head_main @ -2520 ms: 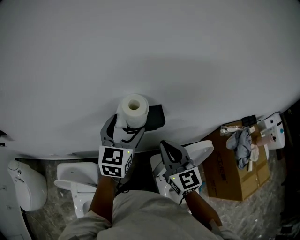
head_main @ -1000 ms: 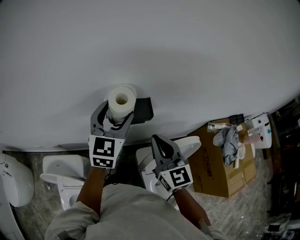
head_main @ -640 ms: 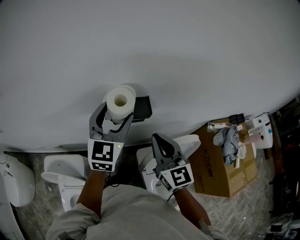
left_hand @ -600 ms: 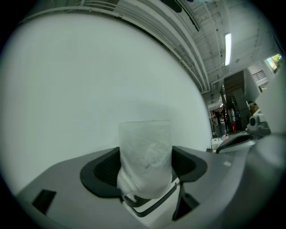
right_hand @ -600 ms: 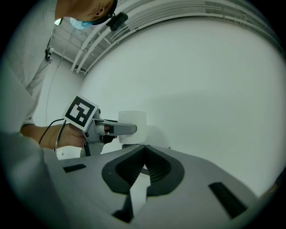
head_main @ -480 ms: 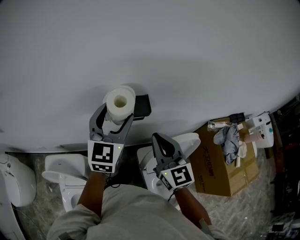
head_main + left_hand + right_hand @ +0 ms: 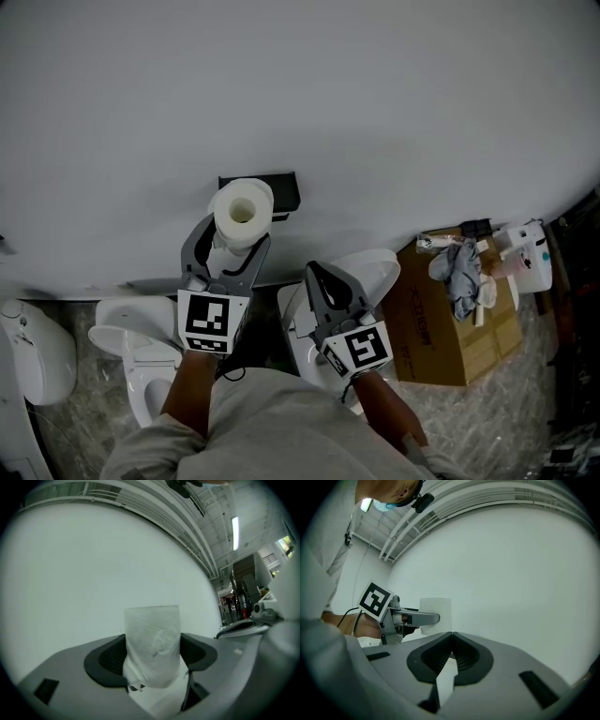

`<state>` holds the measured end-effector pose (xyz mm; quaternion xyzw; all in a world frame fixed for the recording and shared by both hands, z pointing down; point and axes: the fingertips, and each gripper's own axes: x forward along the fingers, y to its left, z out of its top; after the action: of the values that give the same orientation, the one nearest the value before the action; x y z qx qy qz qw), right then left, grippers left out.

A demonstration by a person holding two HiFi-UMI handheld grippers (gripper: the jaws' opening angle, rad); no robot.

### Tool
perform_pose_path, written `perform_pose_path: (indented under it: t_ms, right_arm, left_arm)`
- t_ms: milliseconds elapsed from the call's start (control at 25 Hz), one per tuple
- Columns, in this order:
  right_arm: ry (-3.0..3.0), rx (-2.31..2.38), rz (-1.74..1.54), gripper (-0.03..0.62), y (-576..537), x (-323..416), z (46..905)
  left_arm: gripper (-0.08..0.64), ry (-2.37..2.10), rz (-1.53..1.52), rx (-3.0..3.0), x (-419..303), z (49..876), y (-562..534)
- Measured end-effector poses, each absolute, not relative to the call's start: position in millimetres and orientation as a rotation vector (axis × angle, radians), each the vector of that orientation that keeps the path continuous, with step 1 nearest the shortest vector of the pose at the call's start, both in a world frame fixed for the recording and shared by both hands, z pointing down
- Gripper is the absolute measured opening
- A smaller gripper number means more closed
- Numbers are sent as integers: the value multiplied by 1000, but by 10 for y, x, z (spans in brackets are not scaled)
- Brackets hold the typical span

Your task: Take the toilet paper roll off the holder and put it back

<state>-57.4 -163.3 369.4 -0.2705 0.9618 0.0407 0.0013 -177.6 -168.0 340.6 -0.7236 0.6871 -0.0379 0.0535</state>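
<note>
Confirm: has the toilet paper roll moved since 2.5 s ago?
Yes. The toilet paper roll, clamped in the left gripper, has shifted down-picture from the black holder, out from the wall.

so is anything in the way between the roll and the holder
Nothing visible. The left claw grips the toilet paper roll right in front of the black holder on the wall; the right claw is shut, lower and off to the side.

Toilet paper roll sat between the left tool's jaws, just in front of the wall holder. Right tool was off to its right, cardboard box further right on the floor.
</note>
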Motion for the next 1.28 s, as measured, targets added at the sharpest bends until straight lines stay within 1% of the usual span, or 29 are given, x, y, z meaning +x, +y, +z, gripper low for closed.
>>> perform_pose_path:
  t_ms: [440, 760, 1280]
  right_arm:
    - [2981, -819, 128, 5, -1160, -333, 3617]
    - [2919, -899, 119, 5, -977, 29, 3584]
    - [2863, -1076, 153, 5, -1035, 412, 3595]
  left_arm:
    - [356, 2158, -84, -2161, -1512, 3493, -911]
    - [356, 2151, -87, -2171, -1264, 3496, -565]
    - [356, 2122, -148, -2250, -1081, 3618, -565]
